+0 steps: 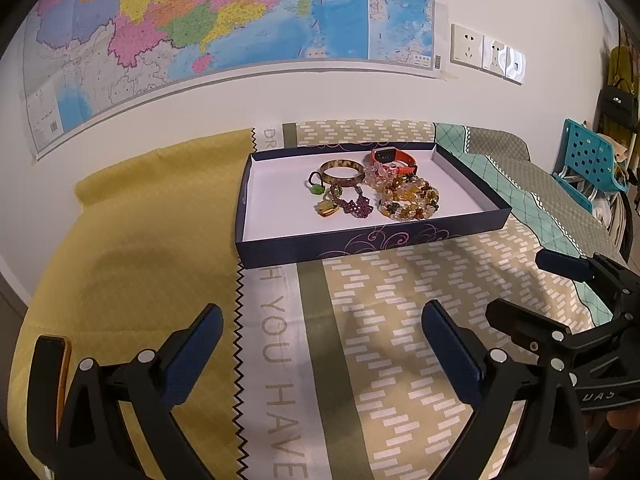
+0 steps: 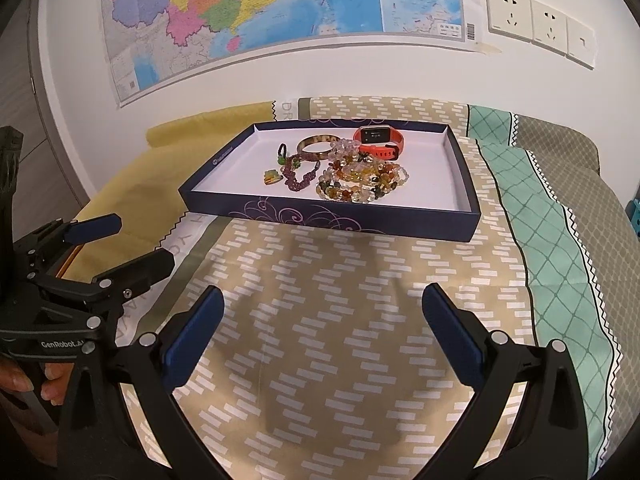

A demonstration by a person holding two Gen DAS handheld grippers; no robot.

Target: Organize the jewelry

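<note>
We hold the left gripper (image 1: 322, 350) and the right gripper (image 2: 322, 330) low over the patterned bedspread (image 2: 340, 320), both with jaws spread wide and gripping nothing. Nothing lies between them and the shallow navy cardboard tray (image 1: 360, 240), which sits on the bed ahead, near the wall. Inside it, bunched right of centre, we count one rigid amber bangle (image 1: 342, 172), one orange-strapped smartwatch (image 1: 394, 159), one dark purple beaded bracelet (image 1: 354, 204), a heap of translucent multicolour bead strands (image 1: 410, 198) too tangled to count, and one small green-and-yellow pendant (image 1: 326, 210). A yellow cloth (image 1: 140, 260) covers the bed's left side. On the wall: one map (image 2: 260, 12), three sockets (image 2: 538, 26).
</note>
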